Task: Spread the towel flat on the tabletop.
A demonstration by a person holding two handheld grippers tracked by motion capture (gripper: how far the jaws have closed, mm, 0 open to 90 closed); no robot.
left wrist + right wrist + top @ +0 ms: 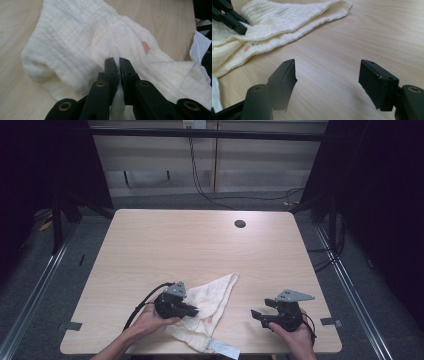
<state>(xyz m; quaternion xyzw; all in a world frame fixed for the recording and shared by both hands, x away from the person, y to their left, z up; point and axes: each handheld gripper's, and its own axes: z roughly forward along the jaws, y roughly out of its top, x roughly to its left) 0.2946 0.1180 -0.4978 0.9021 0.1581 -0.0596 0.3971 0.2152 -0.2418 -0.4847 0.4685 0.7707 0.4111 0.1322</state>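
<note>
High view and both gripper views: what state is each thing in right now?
Cream-white crinkled muslin cloth: folded over and rumpled on the table, one fold pinched.
Left gripper: shut on a fold of the cloth.
Right gripper: open, nothing between its jaws, apart from the cloth.
Light wooden table: bears the cloth near its front edge.

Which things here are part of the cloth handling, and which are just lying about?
In the job:
- white cloth, pinched in a fold
- left gripper, shut on the cloth
- right gripper, open over bare table, apart from the cloth

Just there:
- round hole near the table's far edge
- cables on the floor behind
</note>
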